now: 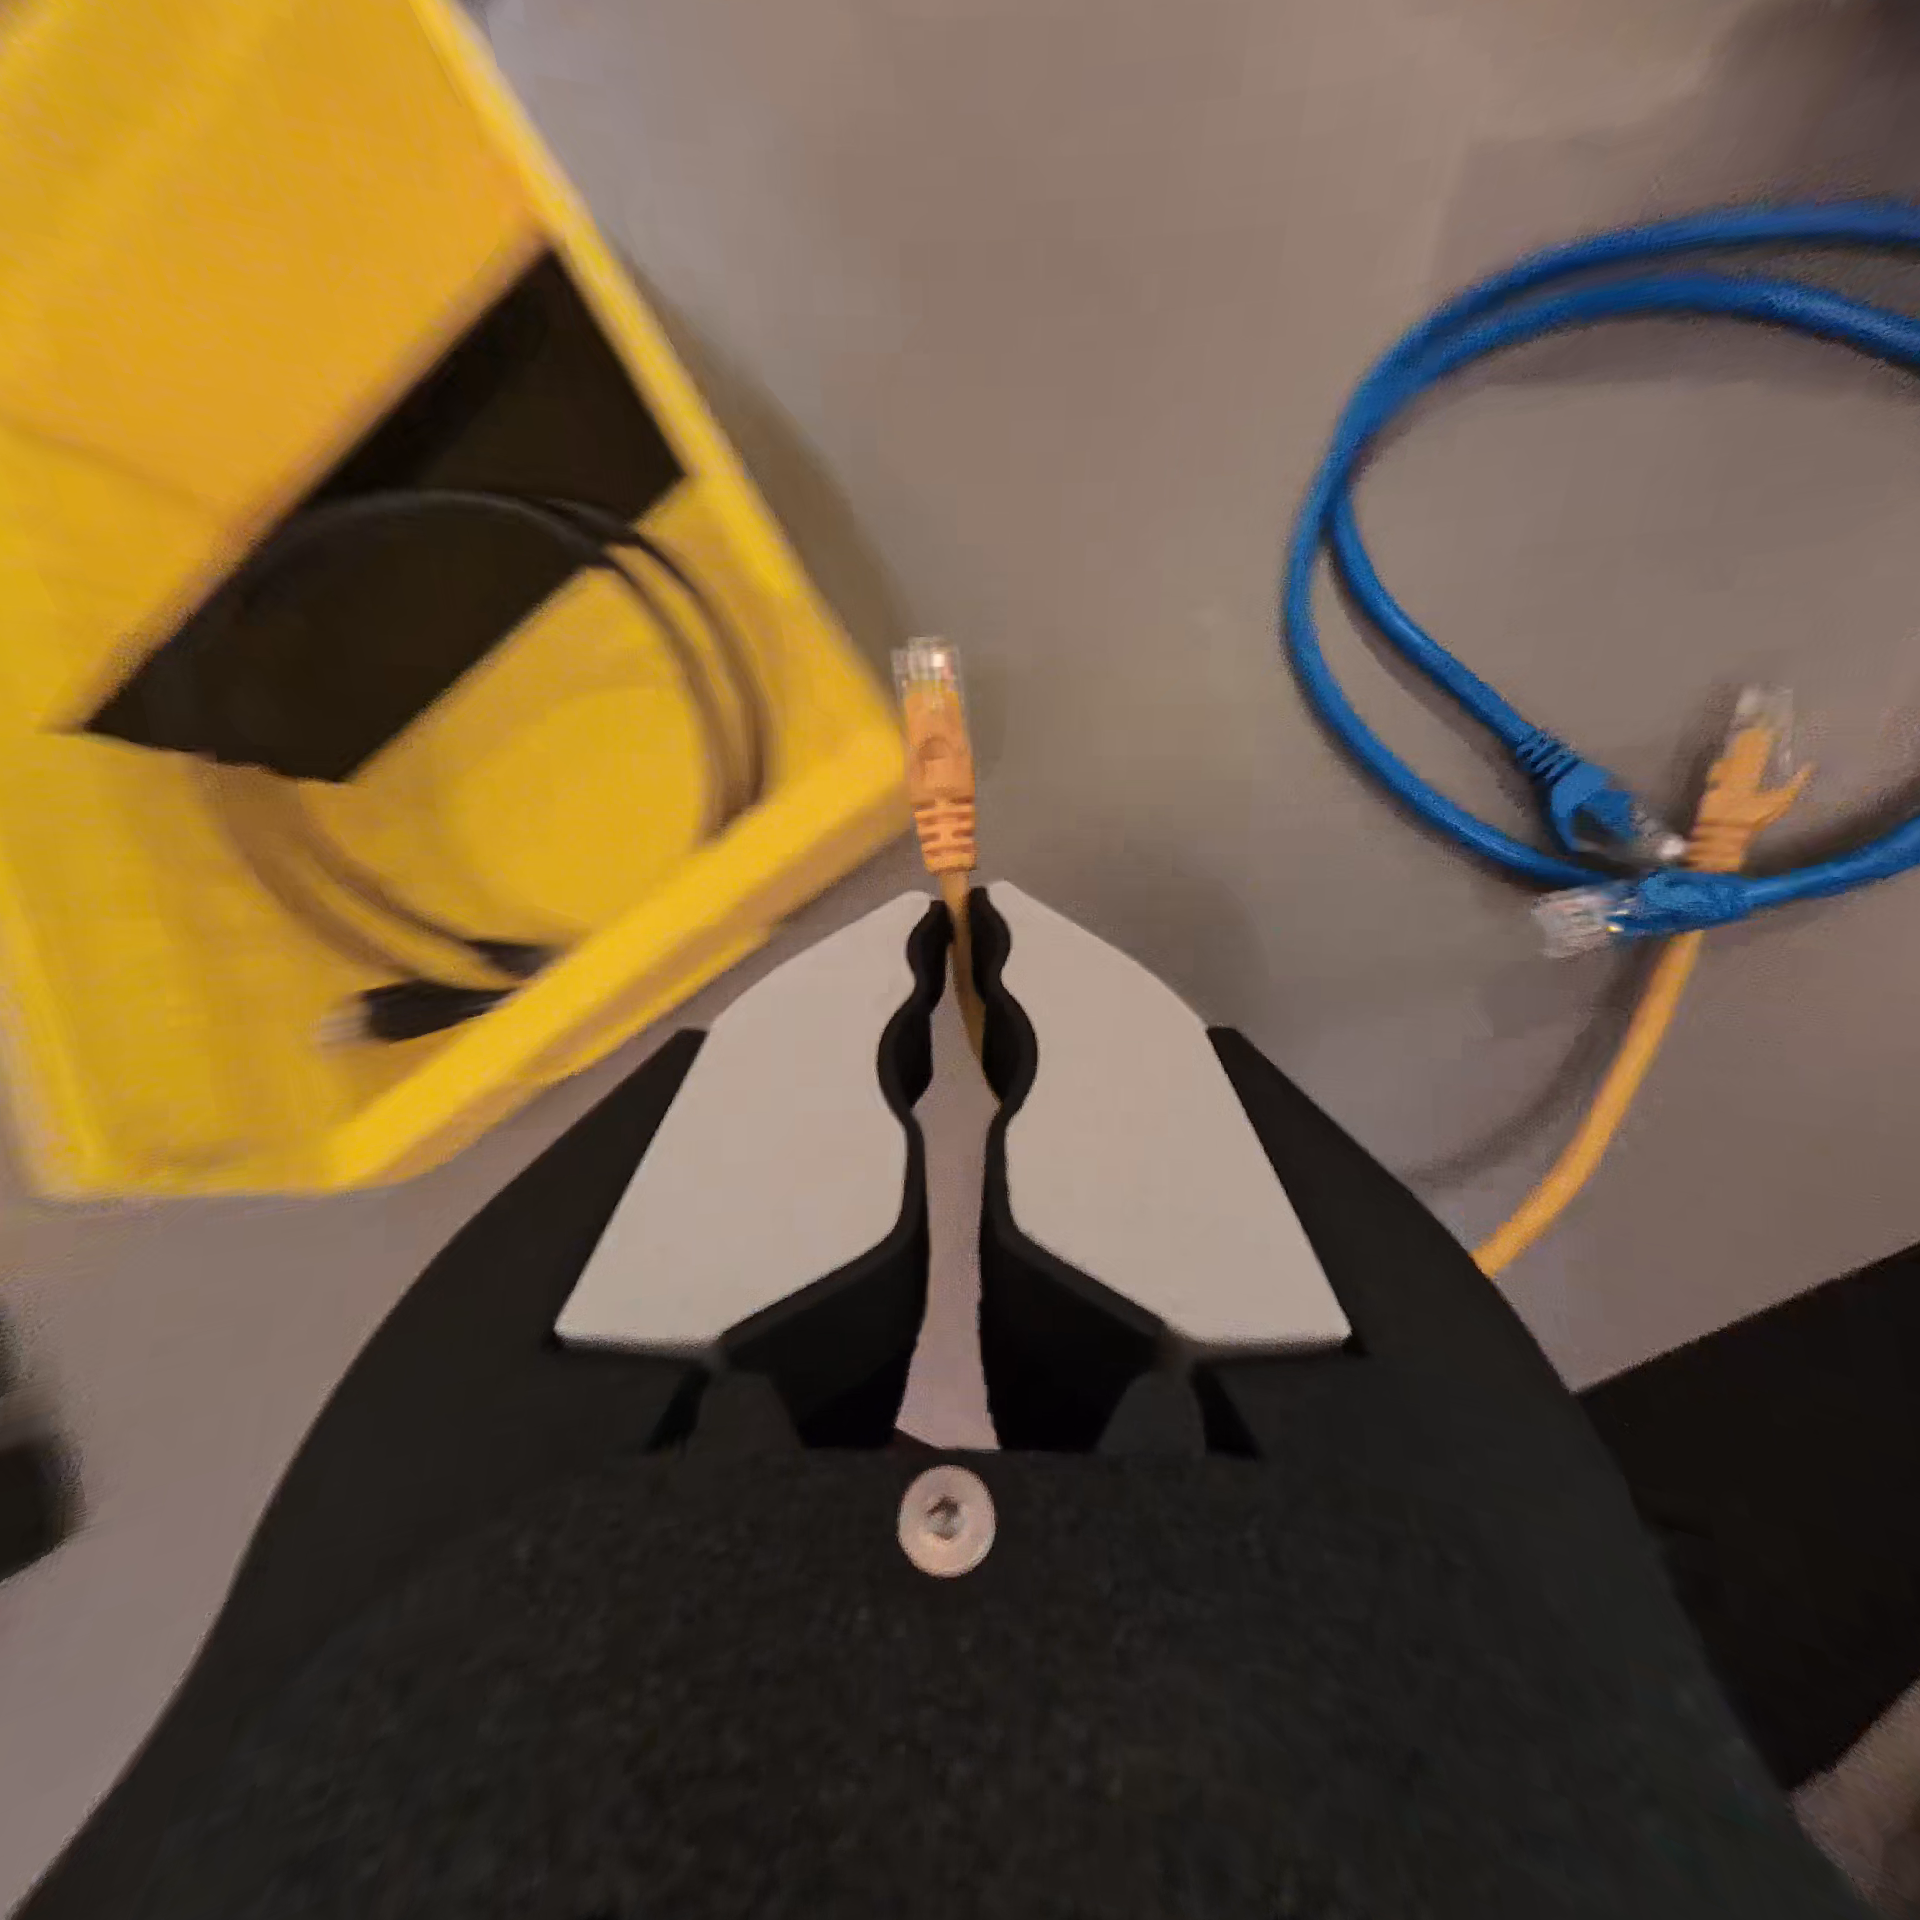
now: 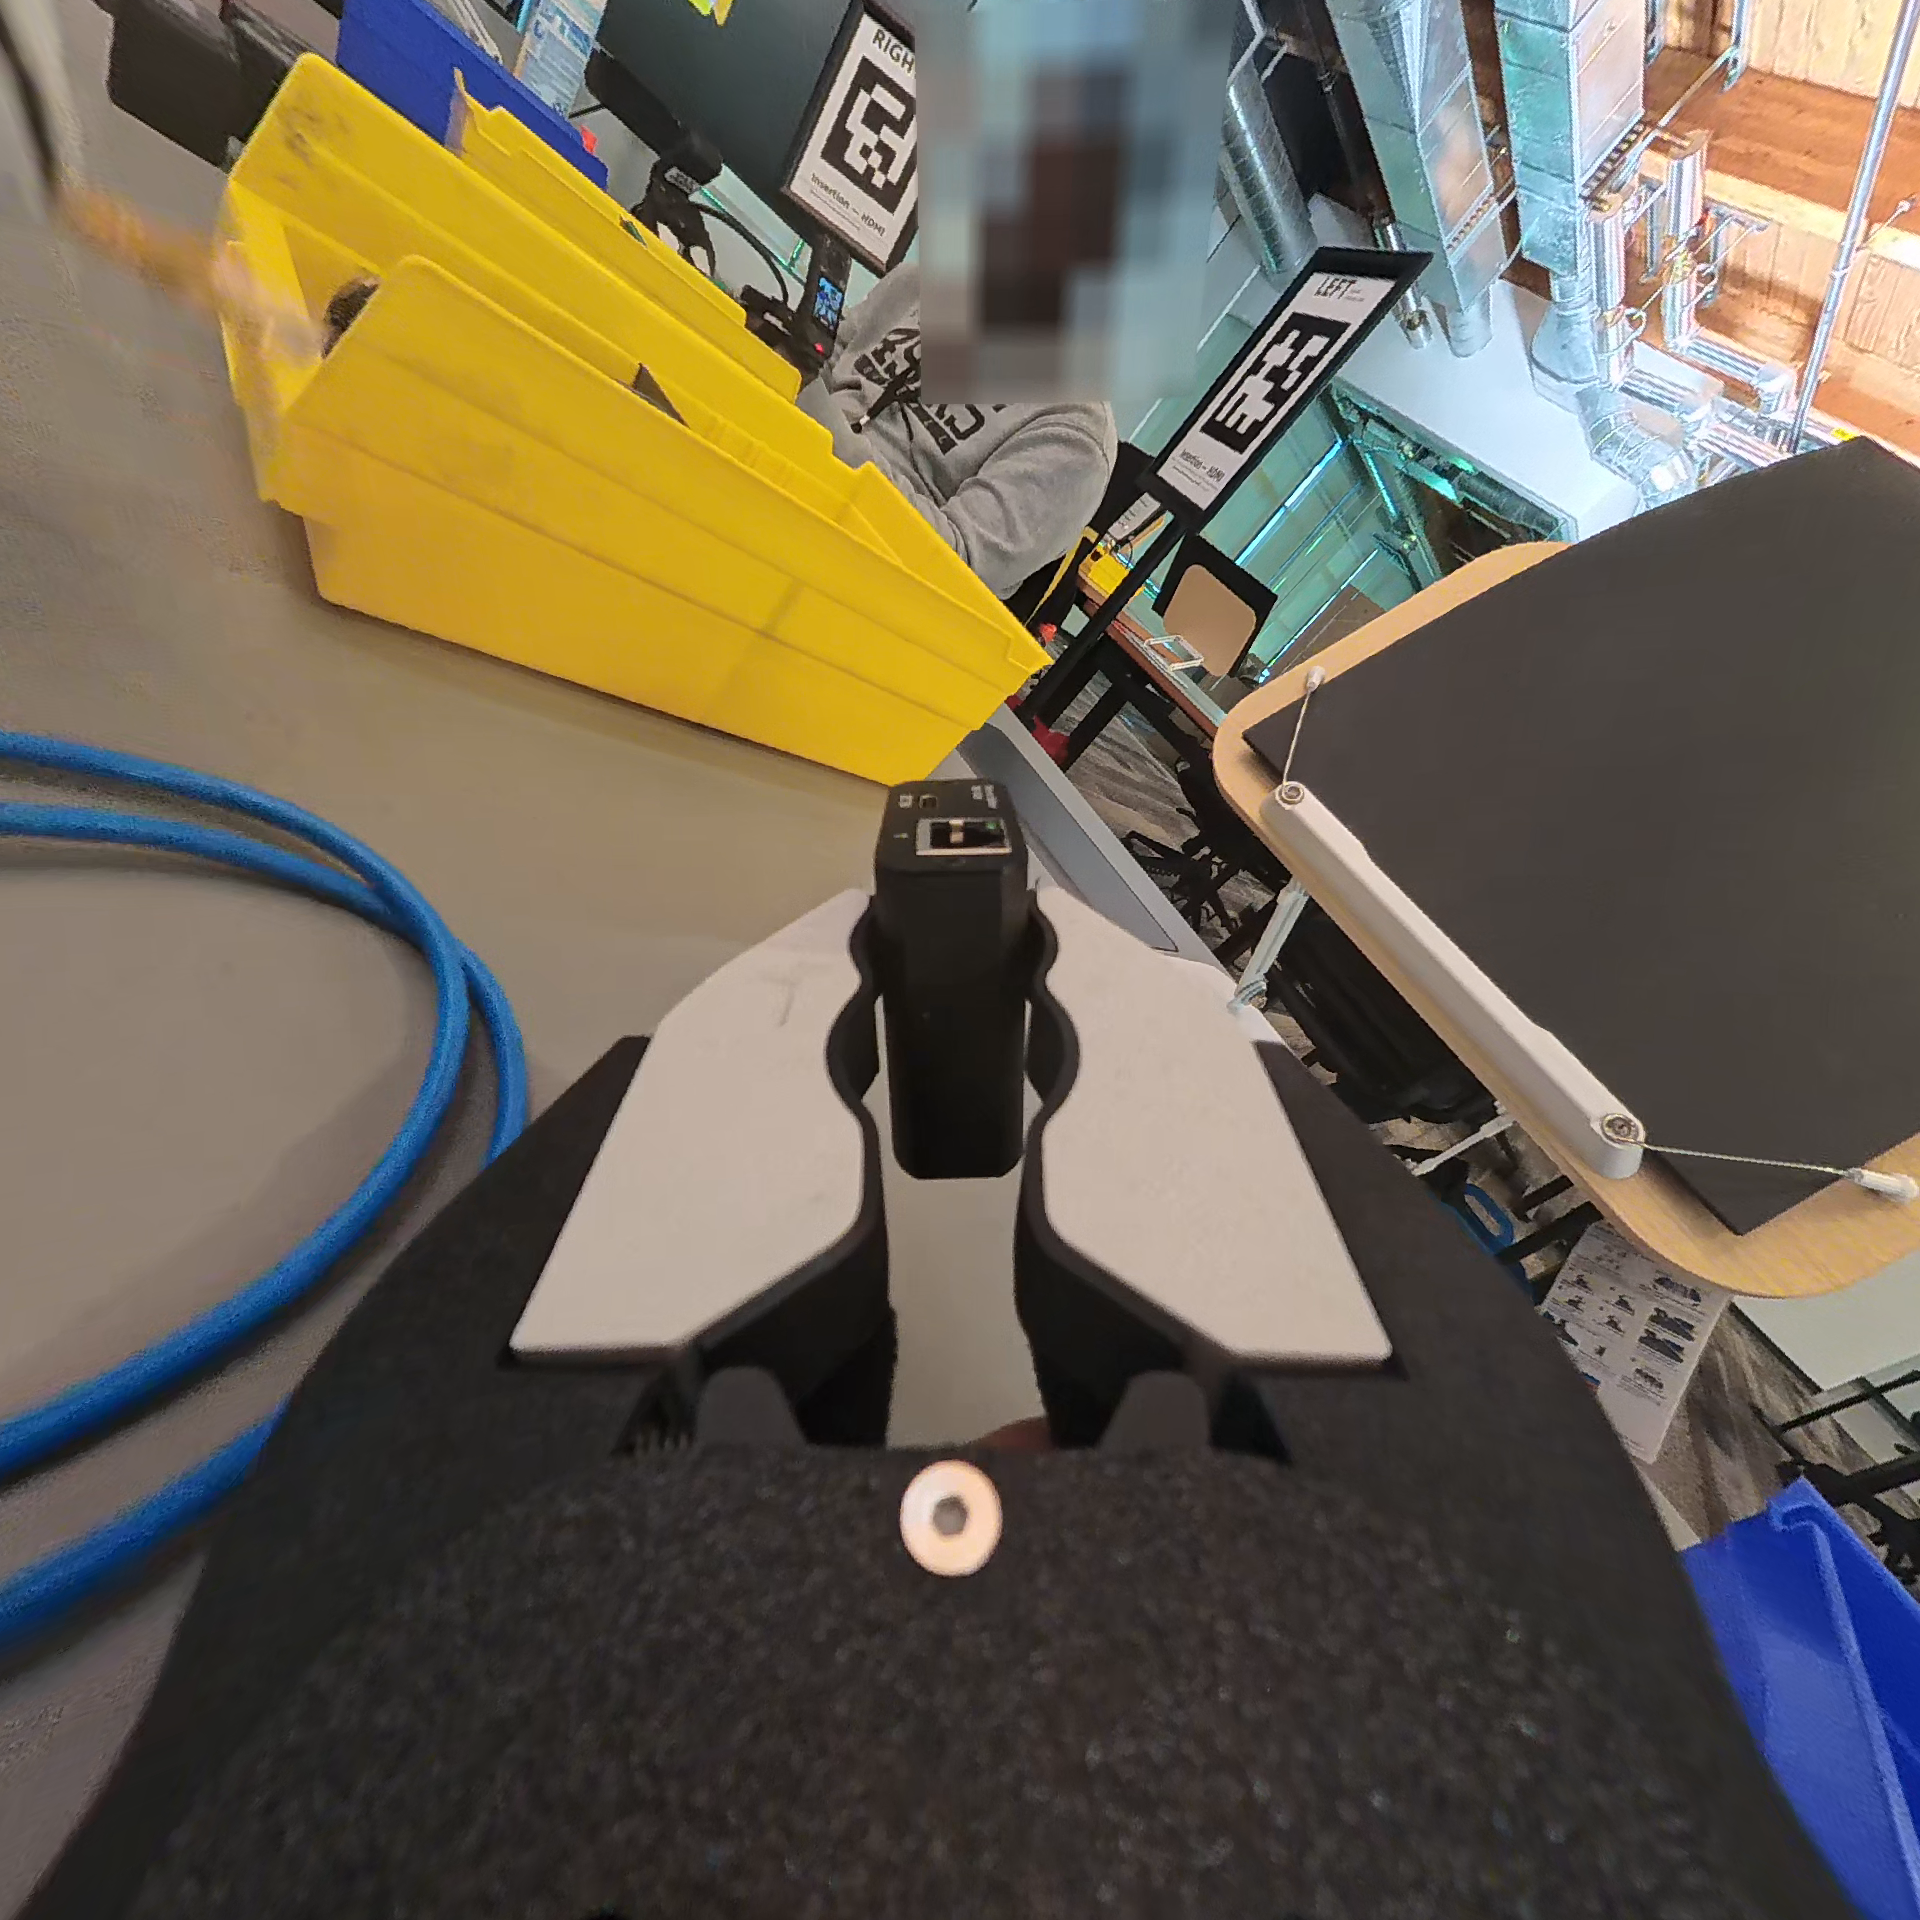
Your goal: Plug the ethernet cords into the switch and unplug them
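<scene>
My left gripper [image 1: 964,904] is shut on the thin orange ethernet cord just behind its plug [image 1: 938,758], which sticks out ahead of the fingertips above the grey table [image 1: 1091,416]. The cord's other orange plug [image 1: 1740,790] lies to the right among the blue ethernet cord [image 1: 1455,582]. My right gripper [image 2: 951,914] is shut on the small black switch [image 2: 951,966]; its port end [image 2: 961,834] points forward above the table. The blue cord also shows at the left of the right wrist view [image 2: 447,997].
A yellow bin [image 1: 312,623] at the left holds a coiled dark cable and a black block. Stacked yellow bins [image 2: 623,499] stand beyond the switch. A black board with a wooden rim [image 2: 1610,831] is at the right, a blue bin [image 2: 1818,1662] at the lower right. A person in a grey top [image 2: 997,457] sits behind. Tip to tip, the grippers are about 25 cm apart.
</scene>
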